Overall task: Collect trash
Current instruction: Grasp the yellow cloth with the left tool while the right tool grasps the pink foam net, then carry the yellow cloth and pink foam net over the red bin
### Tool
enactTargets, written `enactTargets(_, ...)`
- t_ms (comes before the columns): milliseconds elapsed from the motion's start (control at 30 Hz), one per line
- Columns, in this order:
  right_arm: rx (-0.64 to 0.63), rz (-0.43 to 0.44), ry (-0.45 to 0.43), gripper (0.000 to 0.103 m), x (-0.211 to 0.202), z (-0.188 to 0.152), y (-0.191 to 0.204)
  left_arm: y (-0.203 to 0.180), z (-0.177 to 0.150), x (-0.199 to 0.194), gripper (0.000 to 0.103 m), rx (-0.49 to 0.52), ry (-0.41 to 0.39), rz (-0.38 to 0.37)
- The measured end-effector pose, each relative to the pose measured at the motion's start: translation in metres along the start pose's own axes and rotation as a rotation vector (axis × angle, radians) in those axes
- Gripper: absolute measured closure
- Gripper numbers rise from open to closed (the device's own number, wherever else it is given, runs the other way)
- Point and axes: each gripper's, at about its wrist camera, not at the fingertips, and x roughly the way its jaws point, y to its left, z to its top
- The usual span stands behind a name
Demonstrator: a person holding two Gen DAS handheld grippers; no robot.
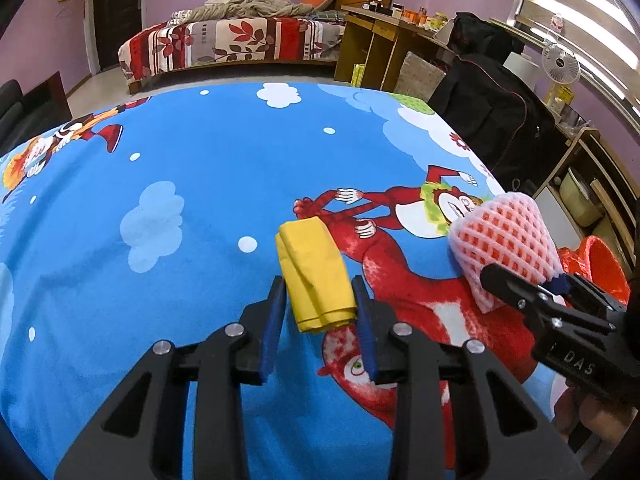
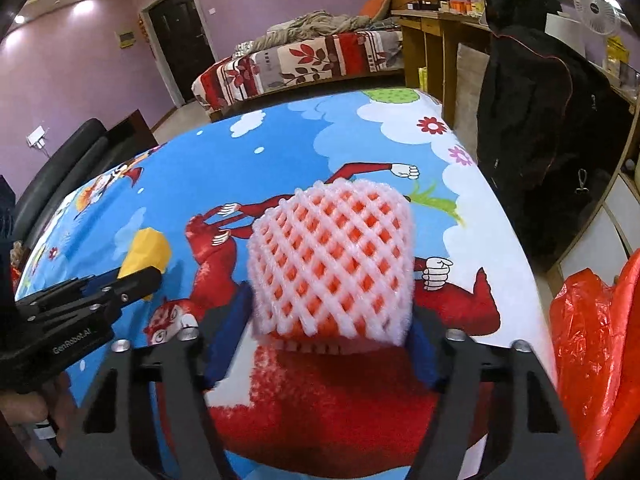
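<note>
A pink-and-white foam net sleeve (image 2: 330,264), a soft open-mesh tube, sits on a blue cartoon bedspread (image 1: 180,184) near its right edge, pinched between the right gripper's (image 2: 328,328) blue pads. To its left, a folded yellow cloth (image 1: 314,272) is clamped in the left gripper (image 1: 320,300). Only the right wrist view shows the crinkled red plastic bag (image 2: 592,352) clearly, at the far right.

Home bedroom, bed (image 1: 240,44) with leaf-print cover, purple walls, dark door (image 1: 118,8), wooden shelves (image 1: 372,40), window blinds (image 1: 580,8)
</note>
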Motion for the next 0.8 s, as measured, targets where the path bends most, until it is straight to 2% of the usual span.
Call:
enactTargets(167,-0.004,-0.002,-0.023,0.05,-0.012,0.0,0.0,-0.003,-0.001,-0.007,0.071,0.004,-0.013,0.0)
enactTargets(467,-0.019,-0.052,-0.073,0.051,-0.043,-0.01,-0.006,-0.014,-0.005,-0.024,0.071,0.01,-0.037,-0.02)
enactTargets(800,-0.009,-0.112,-0.144,0.051,-0.097,-0.021,-0.028,-0.041,-0.012,-0.054,0.071,0.054,-0.076,-0.054)
